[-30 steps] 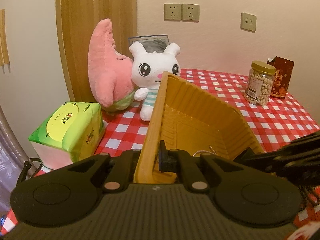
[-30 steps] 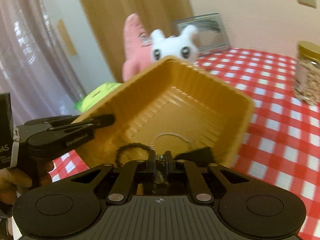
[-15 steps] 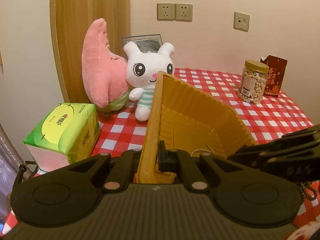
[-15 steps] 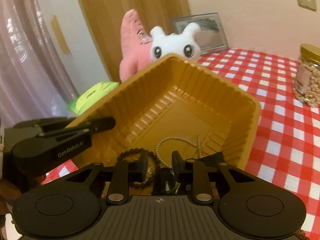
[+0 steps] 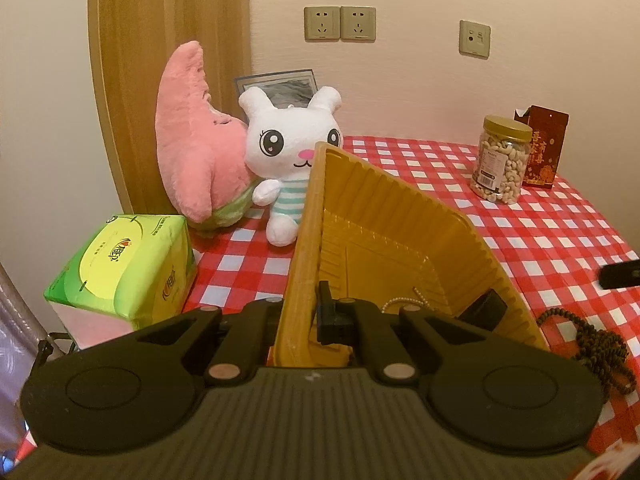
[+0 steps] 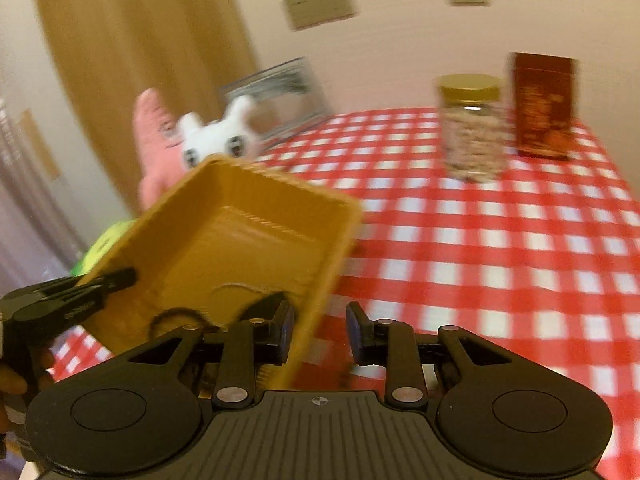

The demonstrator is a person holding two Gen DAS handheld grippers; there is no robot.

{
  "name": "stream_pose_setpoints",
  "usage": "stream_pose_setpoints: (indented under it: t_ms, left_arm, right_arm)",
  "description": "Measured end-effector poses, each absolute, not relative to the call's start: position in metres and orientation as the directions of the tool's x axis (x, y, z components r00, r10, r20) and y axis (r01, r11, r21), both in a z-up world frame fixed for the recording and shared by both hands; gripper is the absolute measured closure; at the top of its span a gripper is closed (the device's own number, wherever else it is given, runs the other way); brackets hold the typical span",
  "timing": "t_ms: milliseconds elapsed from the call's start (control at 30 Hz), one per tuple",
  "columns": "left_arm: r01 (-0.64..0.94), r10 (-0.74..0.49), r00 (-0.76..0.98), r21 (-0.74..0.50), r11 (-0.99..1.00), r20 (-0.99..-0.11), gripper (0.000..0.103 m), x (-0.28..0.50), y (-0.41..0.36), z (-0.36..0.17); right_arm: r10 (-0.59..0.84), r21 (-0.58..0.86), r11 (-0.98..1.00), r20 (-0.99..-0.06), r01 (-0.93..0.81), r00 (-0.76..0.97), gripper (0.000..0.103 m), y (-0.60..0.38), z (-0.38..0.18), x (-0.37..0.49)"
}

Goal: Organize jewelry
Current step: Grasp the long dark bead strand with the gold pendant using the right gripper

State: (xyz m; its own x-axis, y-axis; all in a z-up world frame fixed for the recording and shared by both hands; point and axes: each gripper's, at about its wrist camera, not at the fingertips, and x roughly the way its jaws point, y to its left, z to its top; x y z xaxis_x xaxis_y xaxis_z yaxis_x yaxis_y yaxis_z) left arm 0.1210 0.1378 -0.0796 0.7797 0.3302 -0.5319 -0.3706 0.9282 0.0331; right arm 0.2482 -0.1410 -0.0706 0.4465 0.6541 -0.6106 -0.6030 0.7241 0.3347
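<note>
Gripping the near rim of the yellow tray (image 5: 384,240), the left hand-held gripper (image 5: 316,320) has its jaws pressed together on the thin plastic wall and holds the tray tipped up above the bench (image 5: 540,232). What has just changed is on the other side: a second ago the right hand-held gripper (image 6: 318,330) was pinched shut low over the tray's floor among the beads; now its jaws stand spread with nothing between them, it has swung off to the right of the tray, past its rim, and its view is smeared by the move. I read that as a piece just dropped into the tray and the right hand heading for the next one.

Inside the tray, low against its near wall, lie a pale bead strand (image 5: 404,302), a dark bead bracelet (image 6: 172,318) and a black object (image 5: 486,306) I cannot identify. Right of the tray, on the checked cloth, a long dark bead necklace (image 5: 592,344) lies in loose loops, not yet collected, so the sorting looks partly done.

The tray is ribbed, shallow and glossy, its floor clean apart from the jewelry. Being tilted, it lets the pieces slide toward the low near corner, which could tangle the strands.
</note>
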Motion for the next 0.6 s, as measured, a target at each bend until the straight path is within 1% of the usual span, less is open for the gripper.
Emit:
stream_pose_setpoints:
  t_ms: [200, 400, 467, 600]
  left_arm:
    - [-0.37, 0.332, 0.779, 0.037, 0.928, -0.533, 0.099, 0.121, 0.138, -0.08]
    - [-0.373, 0.334, 0.777, 0.038, 0.927, -0.533, 0.099, 0.121, 0.138, -0.079]
    - [-0.374, 0.337, 0.775, 0.041, 0.926, -0.534, 0.099, 0.121, 0.138, -0.08]
    - [-0.381, 0.344, 0.768, 0.046, 0.924, -0.54, 0.099, 0.121, 0.139, -0.081]
  right_arm:
    - [0.571, 0.312, 0.801, -0.656, -0.512, 0.494, 0.073, -0.195, -0.073, 0.245]
    - [0.513, 0.29, 0.84, -0.699, -0.458, 0.498, 0.072, -0.229, -0.082, 0.24]
    - [0.504, 0.283, 0.843, -0.71, -0.457, 0.491, 0.071, -0.235, -0.084, 0.237]
    - [0.5, 0.267, 0.839, -0.722, -0.474, 0.479, 0.066, -0.24, -0.09, 0.229]
